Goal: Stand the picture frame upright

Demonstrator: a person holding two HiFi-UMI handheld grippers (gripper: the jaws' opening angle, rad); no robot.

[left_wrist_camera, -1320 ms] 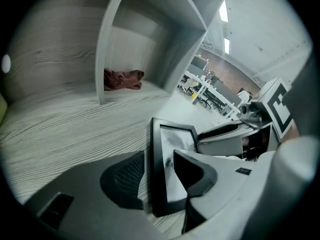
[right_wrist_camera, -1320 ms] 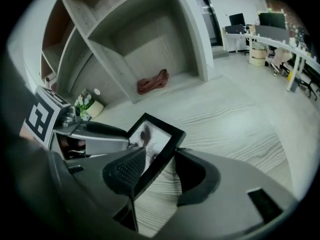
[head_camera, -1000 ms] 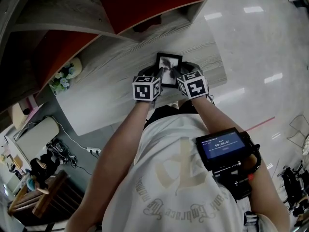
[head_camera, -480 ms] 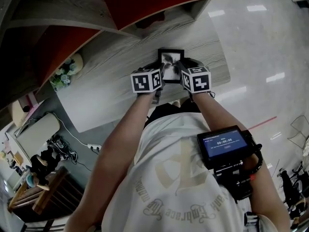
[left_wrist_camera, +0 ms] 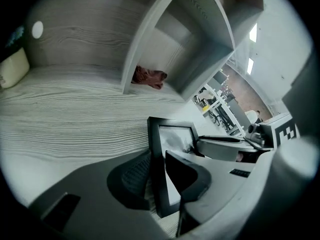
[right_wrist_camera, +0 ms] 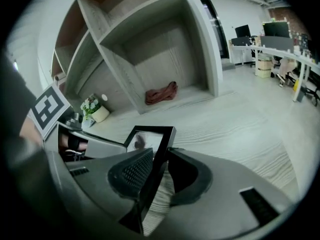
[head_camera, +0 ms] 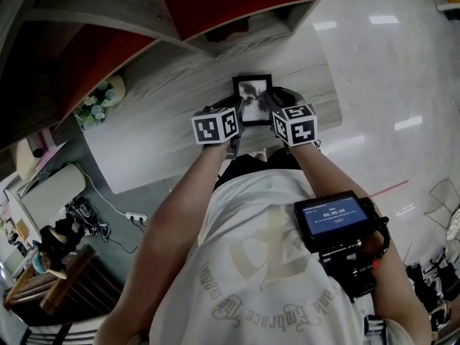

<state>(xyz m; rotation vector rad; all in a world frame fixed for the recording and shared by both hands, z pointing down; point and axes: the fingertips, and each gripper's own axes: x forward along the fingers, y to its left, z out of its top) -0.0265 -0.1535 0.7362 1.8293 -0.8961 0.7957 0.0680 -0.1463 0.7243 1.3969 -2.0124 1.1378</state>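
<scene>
Bright overhead light, lamp glare on floor [head_camera: 402, 70], dark fisheye corners

The head view looks steeply down onto the desk [head_camera: 165, 135]. Both gripper views sit low, facing the shelves [right_wrist_camera: 125, 59]; all three share the nearby picture frame [head_camera: 252, 99].

"embrace" on white shirt [head_camera: 251, 264]

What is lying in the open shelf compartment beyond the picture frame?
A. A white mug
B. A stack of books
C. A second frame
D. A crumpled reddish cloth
D: in the right gripper view a crumpled reddish cloth lies on the floor of the shelf compartment beyond the picture frame, and nothing else shows in there.
</scene>
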